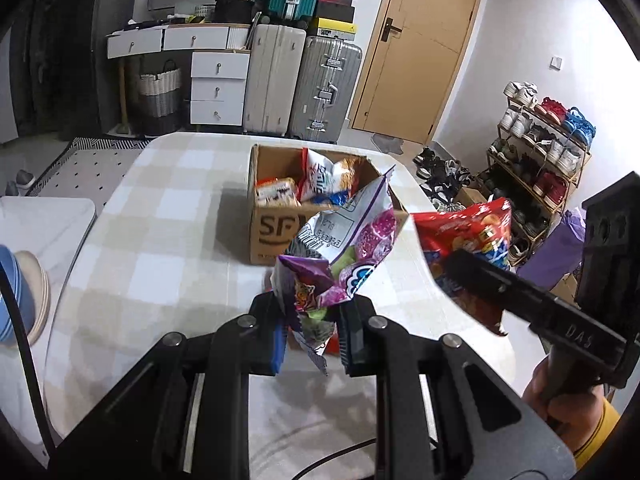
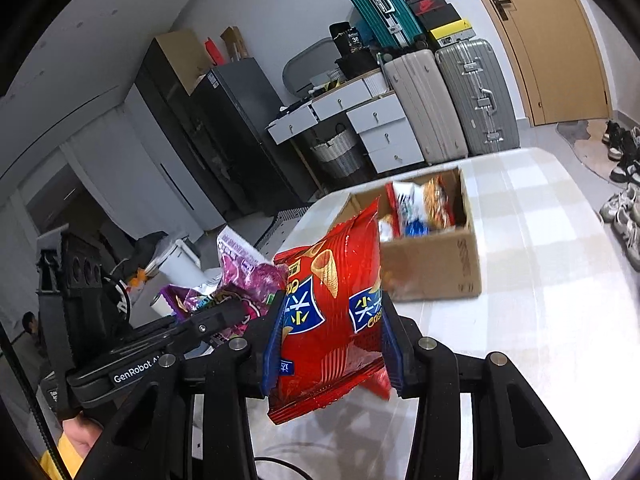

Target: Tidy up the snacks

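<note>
Snacks were split: we had a purple candy bag [image 1: 344, 256] pinched in the left hand-held gripper [image 1: 310, 340], jaws narrow on its crumpled lower end, bag standing up above the worktop [image 1: 160, 240]. Right hand-held gripper [image 2: 328, 344] clamped a red chip bag [image 2: 332, 300] by its sides, also off the worktop, just right of the left one. Cardboard box [image 1: 276, 228] sat ahead of both, open-topped, w/ several packets [image 1: 320, 180] already inside; exact count we couldn't tell. Person's hand [image 1: 560, 400] showed under the right one's handle.
</note>
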Demonstrator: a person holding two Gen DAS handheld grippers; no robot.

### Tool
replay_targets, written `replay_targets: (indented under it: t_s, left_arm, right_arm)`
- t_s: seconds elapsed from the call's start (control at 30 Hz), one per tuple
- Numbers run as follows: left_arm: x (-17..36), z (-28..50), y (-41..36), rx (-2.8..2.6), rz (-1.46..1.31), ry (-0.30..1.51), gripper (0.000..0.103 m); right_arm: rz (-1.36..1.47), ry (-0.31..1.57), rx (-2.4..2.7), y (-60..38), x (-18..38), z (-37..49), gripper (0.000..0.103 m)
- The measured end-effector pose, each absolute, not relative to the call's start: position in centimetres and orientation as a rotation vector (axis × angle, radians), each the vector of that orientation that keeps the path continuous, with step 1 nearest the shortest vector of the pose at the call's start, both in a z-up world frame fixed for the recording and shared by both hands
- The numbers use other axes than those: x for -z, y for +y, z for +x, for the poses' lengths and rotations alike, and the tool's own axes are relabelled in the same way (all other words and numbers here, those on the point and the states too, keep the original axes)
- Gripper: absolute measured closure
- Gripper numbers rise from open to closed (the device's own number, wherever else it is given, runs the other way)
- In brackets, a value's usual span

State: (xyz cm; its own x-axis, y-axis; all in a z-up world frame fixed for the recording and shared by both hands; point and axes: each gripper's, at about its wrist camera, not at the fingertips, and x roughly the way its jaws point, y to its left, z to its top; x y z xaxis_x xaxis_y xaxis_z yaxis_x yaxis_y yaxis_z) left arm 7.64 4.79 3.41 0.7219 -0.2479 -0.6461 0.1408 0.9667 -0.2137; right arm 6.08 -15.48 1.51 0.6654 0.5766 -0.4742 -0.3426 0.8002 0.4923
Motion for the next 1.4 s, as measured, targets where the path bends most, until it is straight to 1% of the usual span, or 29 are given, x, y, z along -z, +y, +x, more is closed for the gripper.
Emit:
replay_targets:
  t_s: [0.1,0.2,0.4,0.63,0.9,1.07,1.4]
  left_arm:
    - [-4.0,9.5,5.3,0.216,-0.155,0.742,0.086]
    - [-4.4,11.8,5.8,0.223,-0.170,0.757,0.086]
    - [-4.7,17.2,6.4,0.205,-0.169,0.786,0.086]
    - [-4.9,24.2,5.2,0.190,-0.119,0.805,0.086]
    - [-2.7,31.3,3.0,0.225,-0.102,0.867,0.086]
    - [-1.1,33.5,2.0,0.228,-0.088,0.879,0.086]
    - [1.8,34.8,0.7,0.253,-0.053,0.923,0.085]
  right_arm:
    - [0.357,0.678,-0.486,-15.6,-2.2,7.9,0.061]
    - [0.411,0.732,-0.442,-16.7,-1.8,10.8,0.061]
    - [0.373,0.739,-0.438,-16.7,-1.7,14.6,0.061]
    - [0.370,0.762,-0.447,-16.2,-1.5,19.9,0.061]
    - [0.334,0.801,-0.443,-15.3,0.2,24.8,0.061]
    - [0.324,0.827,-0.438,-15.2,1.7,26.4,0.061]
    - [0.277,0.843,-0.422,-14.7,3.0,27.6,0.060]
